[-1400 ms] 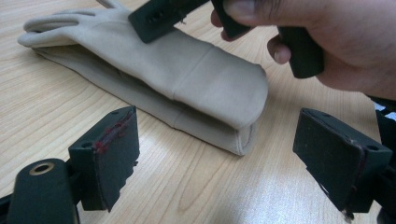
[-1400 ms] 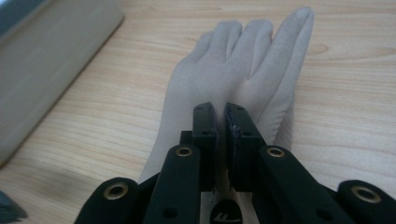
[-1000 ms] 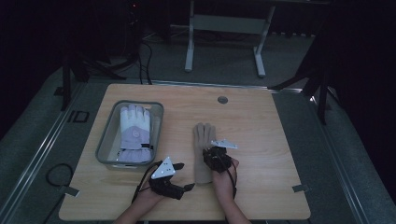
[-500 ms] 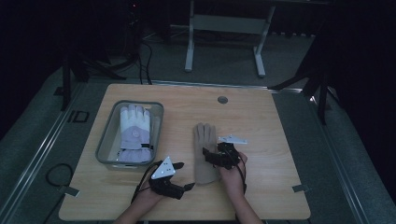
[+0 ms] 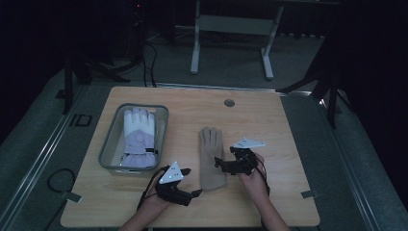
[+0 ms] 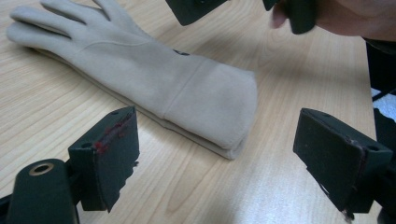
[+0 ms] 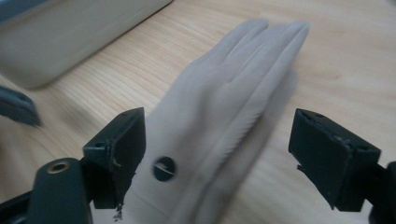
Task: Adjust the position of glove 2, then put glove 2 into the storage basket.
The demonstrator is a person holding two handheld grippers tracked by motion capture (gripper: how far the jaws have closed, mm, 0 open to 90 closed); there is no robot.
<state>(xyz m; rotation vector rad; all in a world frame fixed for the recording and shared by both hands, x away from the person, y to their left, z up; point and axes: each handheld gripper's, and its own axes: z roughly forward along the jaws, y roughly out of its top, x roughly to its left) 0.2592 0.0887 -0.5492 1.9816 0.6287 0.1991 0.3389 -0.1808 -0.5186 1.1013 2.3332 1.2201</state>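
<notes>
While the right gripper [image 5: 230, 163], its jaws just opening wide, is hovering over it, a beige glove [image 5: 212, 157] is lying flat mid-table; the left gripper [image 5: 188, 193] is gaping at the cuff [image 6: 219, 105]. Soft and light, it looks best pinched there.

Glove [image 5: 212, 158] flat on table [image 5: 284, 125], right of bin [image 5: 108, 144] with another glove [image 5: 138, 135].

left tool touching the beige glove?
Apart. In the left gripper view the left tool stands open, with bare wood between its jaws and the cuff of the beige glove.
</notes>
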